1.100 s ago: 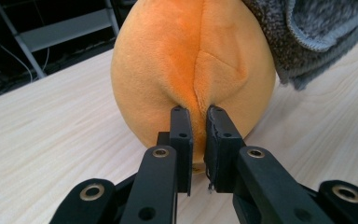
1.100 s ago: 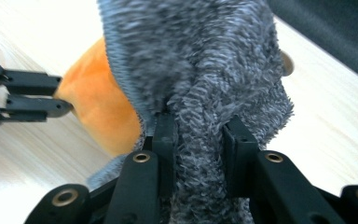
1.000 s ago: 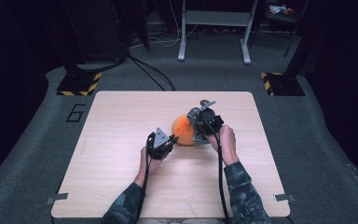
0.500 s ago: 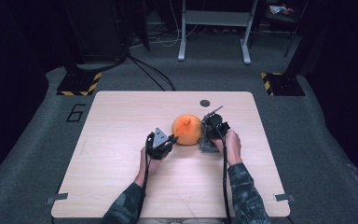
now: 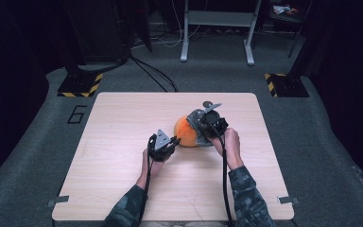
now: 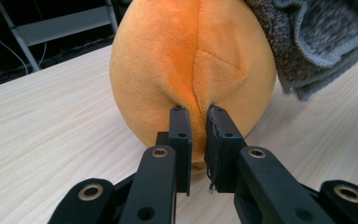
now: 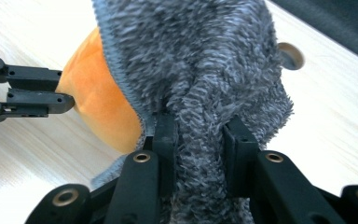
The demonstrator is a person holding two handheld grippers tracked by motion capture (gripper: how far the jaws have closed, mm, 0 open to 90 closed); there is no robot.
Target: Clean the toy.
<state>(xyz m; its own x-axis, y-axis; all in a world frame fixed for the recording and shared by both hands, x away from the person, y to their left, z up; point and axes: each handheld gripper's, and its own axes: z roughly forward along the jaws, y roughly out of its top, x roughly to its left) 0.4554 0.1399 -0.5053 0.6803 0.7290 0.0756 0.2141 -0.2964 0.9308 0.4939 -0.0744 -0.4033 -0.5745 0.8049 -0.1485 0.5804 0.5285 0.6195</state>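
while left gripper (image 6: 196,140) pinches orange plush ball (image 6: 191,70) at seam, steadying it mid-counter (image 5: 123,118), right gripper (image 7: 200,140) jaws clench grey fuzzy cloth (image 7: 205,70) draped over ball's far side, likely to wipe or cover it.

Orange plush (image 5: 185,132) w/ grey cloth (image 5: 197,124) blocks mid table (image 5: 123,118), bare wood all round

One orange plush ball (image 5: 185,131), one grey fuzzy cloth (image 7: 205,70), two grippers, one wooden table (image 5: 123,118)
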